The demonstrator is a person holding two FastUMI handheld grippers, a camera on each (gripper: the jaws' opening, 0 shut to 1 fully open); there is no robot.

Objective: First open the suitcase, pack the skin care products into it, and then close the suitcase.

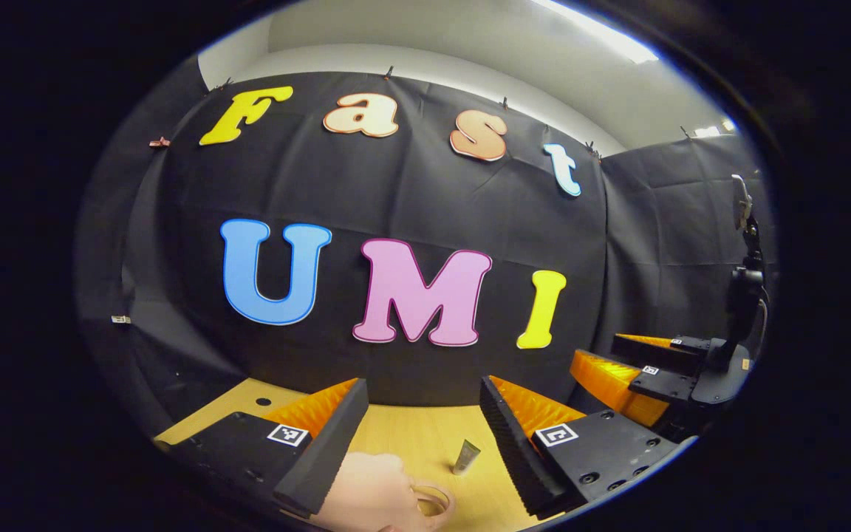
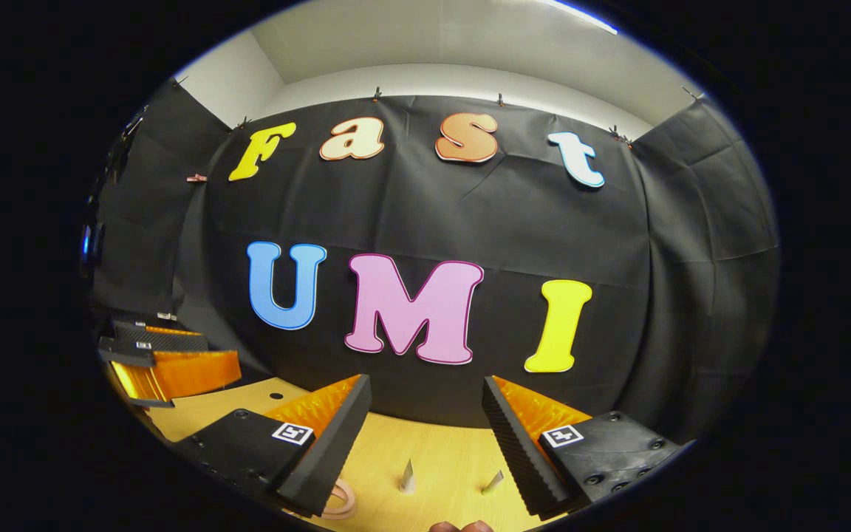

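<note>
In the left gripper view my left gripper (image 1: 423,384) is open above the wooden table (image 1: 411,436). Below its fingers I see the rounded top of a pale pink suitcase (image 1: 366,484) with a looped handle (image 1: 433,499). A small silver tube (image 1: 466,457) stands just to its right. In the right gripper view my right gripper (image 2: 426,380) is open too, with nothing between its fingers. Two tube tips (image 2: 407,476) (image 2: 492,482) poke up from the table (image 2: 440,443) under it, and the pink handle (image 2: 340,499) shows at the lower left. Most of the suitcase is hidden.
The right gripper (image 1: 617,355) hangs at the far right of the left gripper view, level with mine. The left gripper (image 2: 174,355) sits at the left edge of the right gripper view. A black cloth wall closes off the table's far side. A small brown object (image 2: 459,526) peeks in at the bottom.
</note>
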